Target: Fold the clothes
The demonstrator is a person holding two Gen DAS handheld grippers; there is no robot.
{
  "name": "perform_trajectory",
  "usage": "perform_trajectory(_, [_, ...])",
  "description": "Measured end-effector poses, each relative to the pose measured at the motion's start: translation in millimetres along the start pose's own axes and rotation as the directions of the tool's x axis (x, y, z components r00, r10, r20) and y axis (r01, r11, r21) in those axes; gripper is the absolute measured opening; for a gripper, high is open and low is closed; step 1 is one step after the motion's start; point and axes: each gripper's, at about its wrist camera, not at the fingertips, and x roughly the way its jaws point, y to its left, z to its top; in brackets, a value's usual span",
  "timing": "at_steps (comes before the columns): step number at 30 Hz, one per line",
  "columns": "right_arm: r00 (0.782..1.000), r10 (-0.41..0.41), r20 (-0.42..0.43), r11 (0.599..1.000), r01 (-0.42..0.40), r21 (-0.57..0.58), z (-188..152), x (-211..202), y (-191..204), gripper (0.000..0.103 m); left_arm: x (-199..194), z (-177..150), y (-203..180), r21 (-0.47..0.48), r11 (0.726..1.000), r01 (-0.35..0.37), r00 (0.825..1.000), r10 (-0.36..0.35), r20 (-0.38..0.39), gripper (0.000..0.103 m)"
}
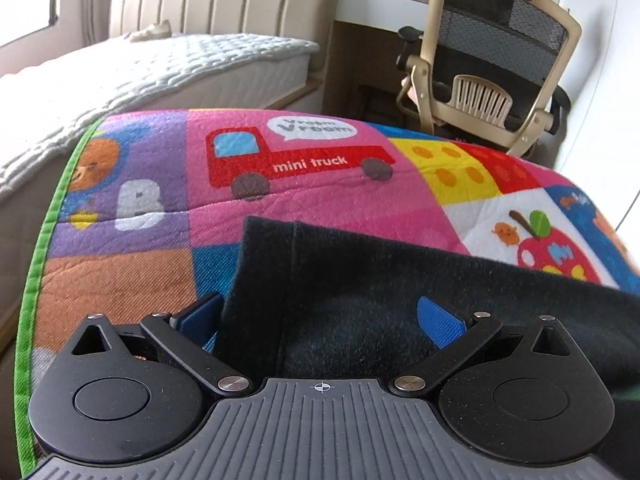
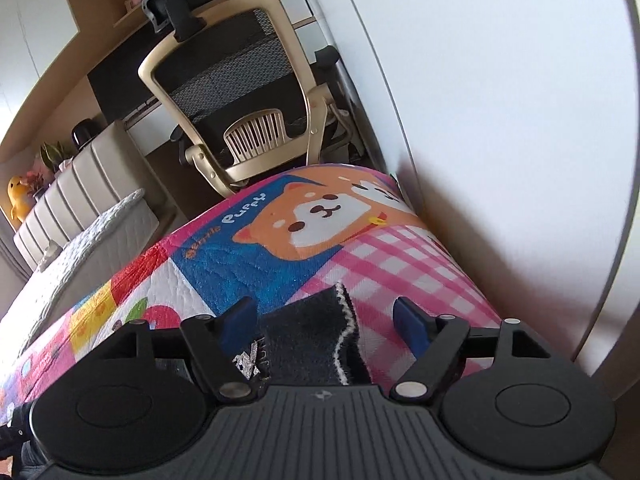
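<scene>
Dark garment (image 1: 400,300) edge between spread right gripper (image 2: 326,320) fingers (untouched).

The play mat (image 1: 280,200) is taken as the landmark. Its middle, beyond the dark garment (image 1: 400,292), is left bare, and free passage is offered there. Along its left edge it is bounded by the bed (image 1: 140,76), set just beside it. Past its far edge an office chair (image 2: 248,92) is stood close, so reach in that direction is blocked. Its right side is shut in by a white wall (image 2: 500,120), touching or nearly touching the mat.
</scene>
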Motion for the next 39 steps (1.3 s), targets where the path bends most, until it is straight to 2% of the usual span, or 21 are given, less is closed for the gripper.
perform_trajectory(4, [1.0,-0.009,-0.013,0.999,0.008,-0.035,0.1,3.2,6.6,0.077,7.5,29.1,25.6,-0.167,0.979,0.119,0.991,-0.128,-0.043,0.103])
perform_trajectory(5, [1.0,-0.01,-0.015,0.999,0.009,-0.042,0.0,3.2,7.9,0.077,12.0,35.5,27.4,-0.168,0.978,0.126,0.989,-0.137,-0.054,0.103])
perform_trajectory(8, [1.0,-0.005,-0.014,0.999,0.005,-0.044,-0.3,2.0,8.3,0.077,25.3,48.6,23.5,-0.114,0.989,0.099,0.991,-0.108,-0.081,0.099])
perform_trajectory(10, [1.0,-0.002,-0.014,0.999,0.001,-0.036,1.0,1.1,7.2,0.077,31.7,53.4,17.0,-0.058,0.994,0.092,0.99,-0.098,-0.097,0.087])
perform_trajectory(11, [1.0,0.0,-0.013,1.0,-0.001,-0.031,1.8,0.6,6.6,0.077,33.8,53.6,13.8,-0.026,0.997,0.075,0.992,-0.077,-0.097,0.072])
perform_trajectory(12, [1.0,0.001,-0.013,0.999,-0.002,-0.035,3.0,-0.1,7.5,0.077,35.9,53.7,10.8,0.007,0.998,0.057,0.994,-0.056,-0.096,0.064])
perform_trajectory(15, [1.0,0.014,-0.023,0.993,-0.016,-0.116,10.6,2.5,19.3,0.077,32.9,53.3,14.3,0.019,0.999,0.047,0.995,-0.045,-0.085,0.051])
perform_trajectory(17, [0.999,0.013,-0.034,0.982,-0.019,-0.189,15.9,8.2,30.2,0.077,31.7,53.0,20.6,-0.001,0.998,0.058,0.995,-0.058,-0.083,0.046])
perform_trajectory(19, [0.998,0.019,-0.068,0.966,-0.036,-0.257,18.5,20.1,40.2,0.077,31.7,52.9,26.5,-0.021,0.997,0.072,0.994,-0.073,-0.081,0.046])
perform_trajectory(21, [0.993,0.016,-0.115,0.955,-0.049,-0.292,17.7,32.5,46.5,0.061,33.1,54.6,28.4,-0.035,0.996,0.08,0.993,-0.083,-0.081,0.048])
perform_trajectory(23, [0.992,0.007,-0.124,0.946,-0.047,-0.322,15.1,36.3,52.0,0.041,34.0,56.3,27.9,-0.032,0.996,0.084,0.993,-0.086,-0.081,0.05])
perform_trajectory(25, [0.989,0.029,-0.142,0.949,-0.072,-0.308,17.3,33.7,52.2,0.022,34.3,56.4,24.9,-0.013,0.997,0.077,0.994,-0.078,-0.08,0.05])
perform_trajectory(26, [0.987,0.059,-0.15,0.954,-0.1,-0.282,20.0,29.9,49.5,0.018,33.5,56.1,23.0,0.004,0.998,0.068,0.995,-0.067,-0.078,0.045])
perform_trajectory(29, [0.985,0.117,-0.131,0.954,-0.148,-0.261,27.6,7.7,45.6,0.016,23.2,55.5,22.4,0.032,0.997,0.065,0.996,-0.063,-0.057,0.035])
perform_trajectory(34, [0.975,0.195,-0.11,0.944,-0.217,-0.247,36.6,-44.3,41.1,0.014,-34.2,53.2,25.7,0.062,0.988,0.142,0.988,-0.145,0.046,0.035])
perform_trajectory(39, [0.972,0.205,-0.119,0.951,-0.226,-0.209,23.6,-99.2,25.3,0.014,-97.3,30.6,36.4,0.058,0.979,0.194,0.974,-0.199,0.109,0.035])
